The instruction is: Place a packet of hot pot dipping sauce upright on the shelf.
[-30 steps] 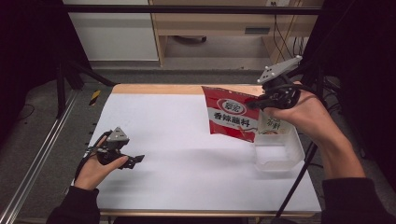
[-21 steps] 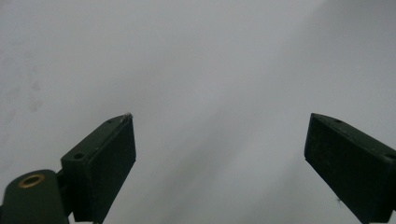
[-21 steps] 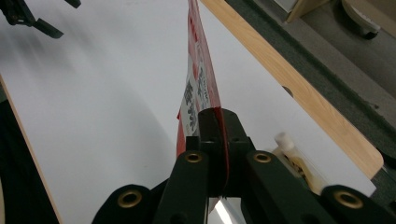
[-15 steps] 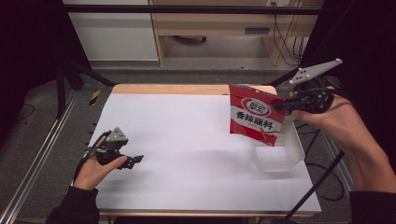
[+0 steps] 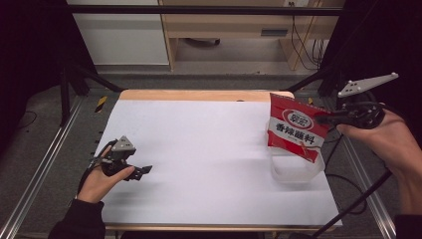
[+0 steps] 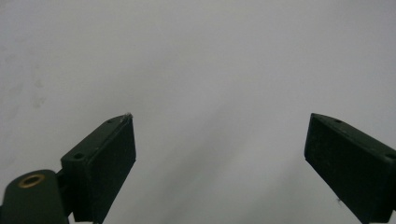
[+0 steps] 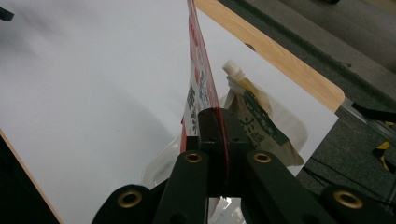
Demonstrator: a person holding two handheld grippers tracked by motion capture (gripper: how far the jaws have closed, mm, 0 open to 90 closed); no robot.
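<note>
- Right now the right claw [image 5: 323, 119] is clamped tight on the edge of the red seasoning packet [image 5: 296, 127]; in the right gripper view the packet's thin edge [image 7: 201, 88] is pinched between the closed jaws and rises up and away from them.
- Hanging from that claw, the packet sits over the clear plastic tub [image 5: 296, 169] near the right edge of the worktop [image 5: 209, 149]; its lower corner seems to dip toward the tub, though contact is hard to judge.
- Inside the tub [image 7: 294, 126], just beside the packet, leans a pale spouted pouch [image 7: 254, 121].
- Well apart, the left claw [image 5: 142, 171] rests low at the worktop's left side, jaws spread wide over bare white surface, holding nothing.
</note>
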